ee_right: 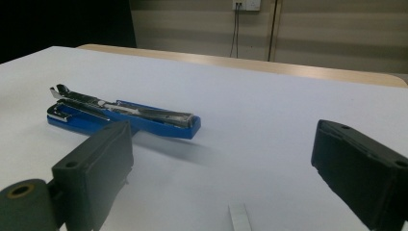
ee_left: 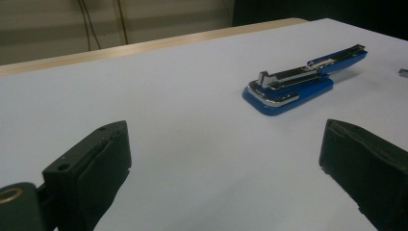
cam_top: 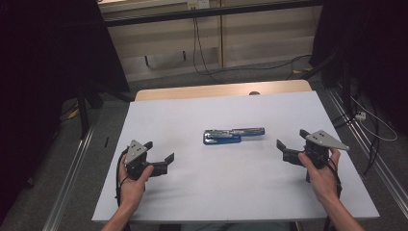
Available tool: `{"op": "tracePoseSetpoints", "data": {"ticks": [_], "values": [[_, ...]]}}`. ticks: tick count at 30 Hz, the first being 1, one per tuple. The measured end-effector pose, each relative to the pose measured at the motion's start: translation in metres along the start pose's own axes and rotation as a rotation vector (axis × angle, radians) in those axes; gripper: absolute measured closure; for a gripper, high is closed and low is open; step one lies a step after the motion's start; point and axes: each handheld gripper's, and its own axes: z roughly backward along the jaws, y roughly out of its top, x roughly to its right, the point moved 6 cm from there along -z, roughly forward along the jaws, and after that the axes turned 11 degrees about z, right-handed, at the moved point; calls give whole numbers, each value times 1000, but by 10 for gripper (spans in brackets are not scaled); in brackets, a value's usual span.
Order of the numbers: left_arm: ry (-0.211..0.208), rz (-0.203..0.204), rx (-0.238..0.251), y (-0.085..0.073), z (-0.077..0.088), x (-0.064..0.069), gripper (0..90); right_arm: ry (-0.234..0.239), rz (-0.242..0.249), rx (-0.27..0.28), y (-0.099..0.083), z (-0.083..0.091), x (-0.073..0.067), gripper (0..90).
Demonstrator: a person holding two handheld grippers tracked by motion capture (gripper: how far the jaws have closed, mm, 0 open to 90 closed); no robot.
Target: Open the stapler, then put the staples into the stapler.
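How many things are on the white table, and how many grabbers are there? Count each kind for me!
Blue stapler: 1
Small strip of staples: 1
Grippers, left gripper and right gripper: 2
Total: 4

A white sheet covers the worktop (cam_top: 192, 110), its pale wooden edge (cam_top: 216, 90) showing at the far side. Behind it runs a beige panelled wall (cam_top: 260, 38) with black cables (cam_top: 197, 43) hanging down — grey carpet (cam_top: 106, 120) below, dark drapes (cam_top: 53, 48) left and right.
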Motion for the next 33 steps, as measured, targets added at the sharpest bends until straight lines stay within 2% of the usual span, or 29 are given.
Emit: {"op": "tracePoseSetpoints", "data": {"ticks": [1,3,7,11,15,21,27,33], "values": [[-3,14,2,-1,2,0,42,-3,-3,-1,-1,2,1,73],[6,10,-10,-4,6,-2,42,-10,-5,-8,-4,7,2,72],[25,23,1,-8,17,-2,42,-11,-5,-13,-9,16,4,71],[61,30,9,-12,30,-3,42,-3,-5,-29,-14,23,3,70],[59,26,16,-15,37,-3,42,5,-18,-34,-16,26,3,70],[51,36,16,-15,38,-1,42,22,-25,-49,-14,23,2,62],[42,20,6,-16,36,0,42,78,-37,-98,-11,17,4,45],[36,14,-4,-17,36,0,42,105,-37,-141,-9,9,6,46]]}}
